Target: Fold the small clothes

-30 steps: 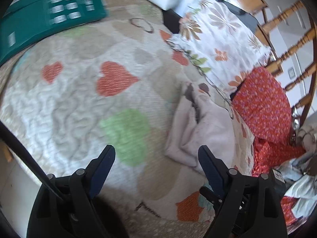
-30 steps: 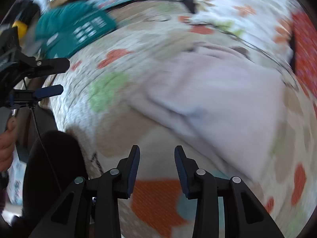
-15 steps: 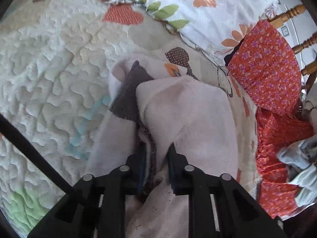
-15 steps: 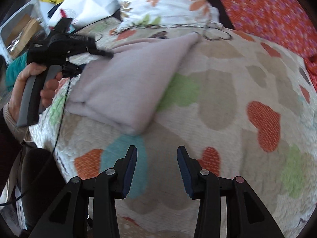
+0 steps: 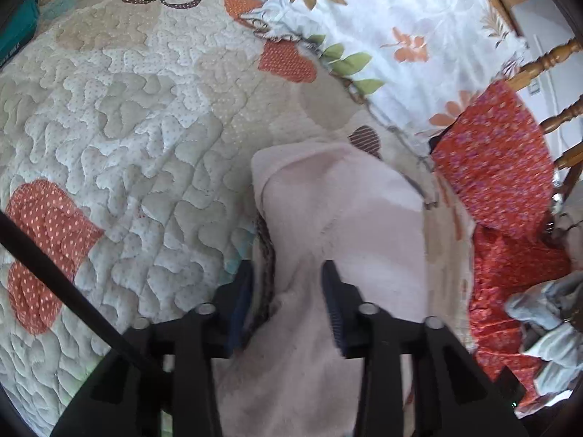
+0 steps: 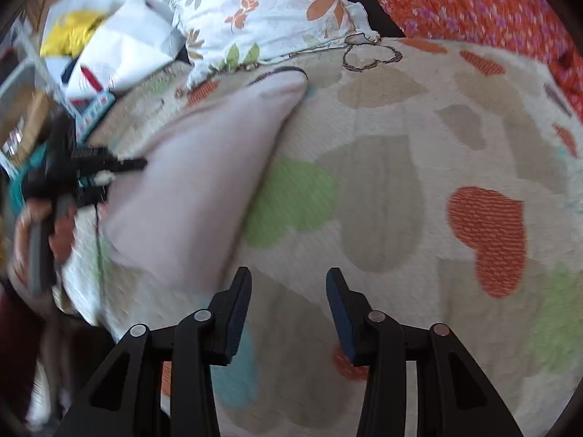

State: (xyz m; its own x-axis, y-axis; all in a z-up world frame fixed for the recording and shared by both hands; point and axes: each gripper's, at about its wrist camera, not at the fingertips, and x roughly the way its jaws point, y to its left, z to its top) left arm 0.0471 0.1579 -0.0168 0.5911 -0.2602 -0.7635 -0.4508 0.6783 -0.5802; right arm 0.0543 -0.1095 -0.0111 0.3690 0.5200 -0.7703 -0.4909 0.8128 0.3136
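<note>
A pale pink small garment (image 5: 346, 211) lies folded on the heart-patterned quilt (image 5: 127, 145). My left gripper (image 5: 288, 291) sits low over its near end. Its jaws are opening, with a ridge of the pink cloth and a dark knit edge between them, and the pads do not press on it. In the right wrist view the same garment (image 6: 204, 174) lies at the left, and a hand (image 6: 40, 225) holds the left gripper (image 6: 135, 163) at its edge. My right gripper (image 6: 289, 302) hovers over bare quilt (image 6: 382, 182) to the garment's right. Its jaws are opening and hold nothing.
A floral pillow (image 5: 400, 18) and a red flowered cloth (image 5: 499, 167) border the quilt on the far side. A wooden chair (image 5: 557, 54) stands behind them. Crumpled grey-blue clothes (image 5: 546, 313) lie at the right. A teal box (image 5: 14, 25) lies at the far left.
The left gripper came in over the pink garment, pinched a fold, then spread its jaws. The right gripper swung away to the garment's right and widened a little.
</note>
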